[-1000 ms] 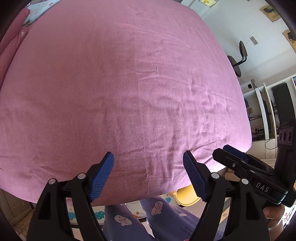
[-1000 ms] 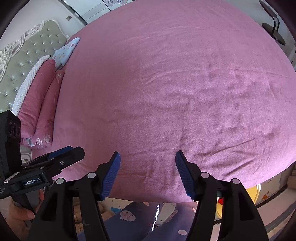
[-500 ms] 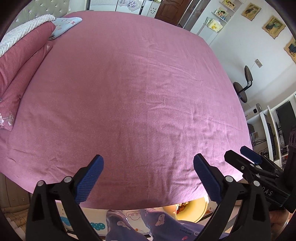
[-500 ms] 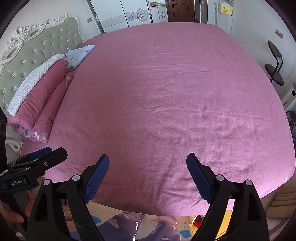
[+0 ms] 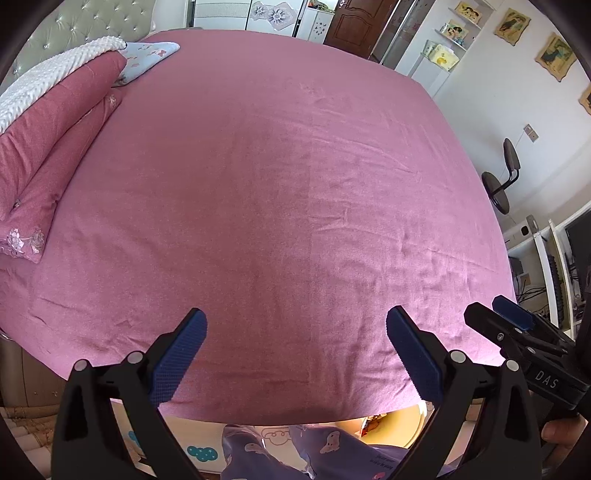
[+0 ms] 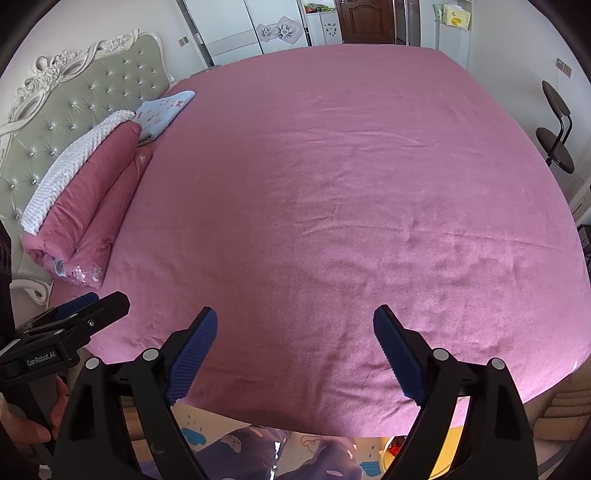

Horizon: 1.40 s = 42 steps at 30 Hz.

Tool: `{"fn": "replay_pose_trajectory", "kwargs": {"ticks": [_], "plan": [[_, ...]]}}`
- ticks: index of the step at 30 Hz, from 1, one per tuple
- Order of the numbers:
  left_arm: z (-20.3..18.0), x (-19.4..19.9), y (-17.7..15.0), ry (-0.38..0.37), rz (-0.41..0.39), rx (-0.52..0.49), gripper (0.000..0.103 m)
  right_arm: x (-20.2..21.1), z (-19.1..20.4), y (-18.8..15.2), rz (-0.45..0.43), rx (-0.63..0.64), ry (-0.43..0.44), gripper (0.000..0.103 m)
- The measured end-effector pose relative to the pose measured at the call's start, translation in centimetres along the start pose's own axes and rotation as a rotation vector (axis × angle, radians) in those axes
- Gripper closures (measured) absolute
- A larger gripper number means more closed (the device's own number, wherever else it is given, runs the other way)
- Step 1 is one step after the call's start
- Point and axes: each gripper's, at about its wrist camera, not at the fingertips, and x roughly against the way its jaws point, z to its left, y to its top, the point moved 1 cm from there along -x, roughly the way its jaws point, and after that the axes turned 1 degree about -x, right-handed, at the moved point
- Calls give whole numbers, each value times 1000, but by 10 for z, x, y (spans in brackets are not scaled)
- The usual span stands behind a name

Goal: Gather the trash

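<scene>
Bedroom view: pink bed sheet fills most of both frames, lightly wrinkled, nothing lying on its open middle. Near edge of the bed runs at 6 o'clock just past both claws; far edge at 12 o'clock below the dark door. No trash item visible on the sheet in either view. A yellow bin with something red inside sits on the floor below the near edge, 5 o'clock in both views.

Left claw: jaws spread wide, nothing between them. Right claw: jaws also wide, nothing held. Each claw shows in the other's camera: right one at 4 o'clock reads "DAS", left one at 8 o'clock reads "GenRobot.AI".

Count: 2 claws, 1 folded pink quilt with 1 white blanket on it at 9 o'clock, 1 light blue pillow at 10 o'clock, 1 tufted headboard, 1 black chair at 2 o'clock
</scene>
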Motion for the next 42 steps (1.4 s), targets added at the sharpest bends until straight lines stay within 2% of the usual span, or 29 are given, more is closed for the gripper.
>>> {"fn": "replay_pose_trajectory", "kwargs": {"ticks": [12,18,42], "plan": [[-6,10,4,-39,-38,-24,6,3,2,-2,-16,-6,11,19],[-10,16,3,7,-64,-46,6,3,5,-1,-16,2,11,19],[-8,16,13,2,-75,-24,5,0,3,1,0,12,27,18]]}}
